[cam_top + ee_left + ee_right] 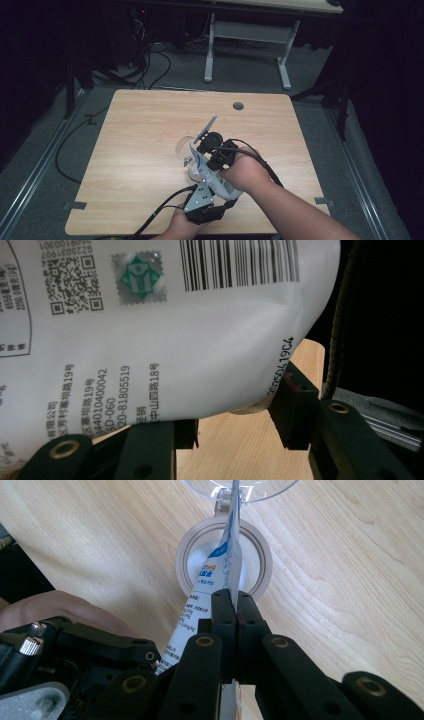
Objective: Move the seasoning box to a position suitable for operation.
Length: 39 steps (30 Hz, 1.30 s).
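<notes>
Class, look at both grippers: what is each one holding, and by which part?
Both hold one white pouch. The right gripper pinches its thin flat edge. The left gripper holds its bulging printed body at the lower end, a finger against its side.

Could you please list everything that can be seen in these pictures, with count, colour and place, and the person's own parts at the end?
pouch: one, white with blue print and a barcode, held over the jar between both grippers
jar: one, beige rim, standing on the table near its middle, under the pouch
clear lid: one, transparent, hinged open at the jar's far side
table: one, light wood, centre of the high view
cable hole: one, grey, near the table's far edge
second table frame: one, white legs, on the floor behind
left gripper: one, black, near edge, jaws around the pouch's wide end
right gripper: one, black, pinching the pouch's thin edge
hands: two, at the near edge
</notes>
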Motion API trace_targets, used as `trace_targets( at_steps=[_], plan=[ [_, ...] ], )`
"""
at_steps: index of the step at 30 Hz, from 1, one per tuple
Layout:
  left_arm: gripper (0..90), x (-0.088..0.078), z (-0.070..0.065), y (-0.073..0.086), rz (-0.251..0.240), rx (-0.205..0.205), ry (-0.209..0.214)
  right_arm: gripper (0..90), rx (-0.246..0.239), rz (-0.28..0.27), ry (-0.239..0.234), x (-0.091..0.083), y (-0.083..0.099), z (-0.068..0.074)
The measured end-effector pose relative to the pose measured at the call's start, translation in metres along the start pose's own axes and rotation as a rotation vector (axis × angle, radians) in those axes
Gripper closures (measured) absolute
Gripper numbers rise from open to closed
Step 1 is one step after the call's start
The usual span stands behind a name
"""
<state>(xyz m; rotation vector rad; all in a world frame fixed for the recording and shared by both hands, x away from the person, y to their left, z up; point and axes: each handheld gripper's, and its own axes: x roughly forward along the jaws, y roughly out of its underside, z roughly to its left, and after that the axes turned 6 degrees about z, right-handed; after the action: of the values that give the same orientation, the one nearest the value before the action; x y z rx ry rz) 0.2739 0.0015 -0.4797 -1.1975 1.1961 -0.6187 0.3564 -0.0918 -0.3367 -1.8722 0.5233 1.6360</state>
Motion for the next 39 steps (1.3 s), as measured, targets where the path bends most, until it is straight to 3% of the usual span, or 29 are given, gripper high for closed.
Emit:
trace_targets(
  at_steps=[39],
  plan=[
    [59.8,0.0006,0.0011,-0.0011,-0.005,-0.016,0.019,89.8,0.004,0.003,0.003,0.0005,0.0003,-0.0009]
  ],
)
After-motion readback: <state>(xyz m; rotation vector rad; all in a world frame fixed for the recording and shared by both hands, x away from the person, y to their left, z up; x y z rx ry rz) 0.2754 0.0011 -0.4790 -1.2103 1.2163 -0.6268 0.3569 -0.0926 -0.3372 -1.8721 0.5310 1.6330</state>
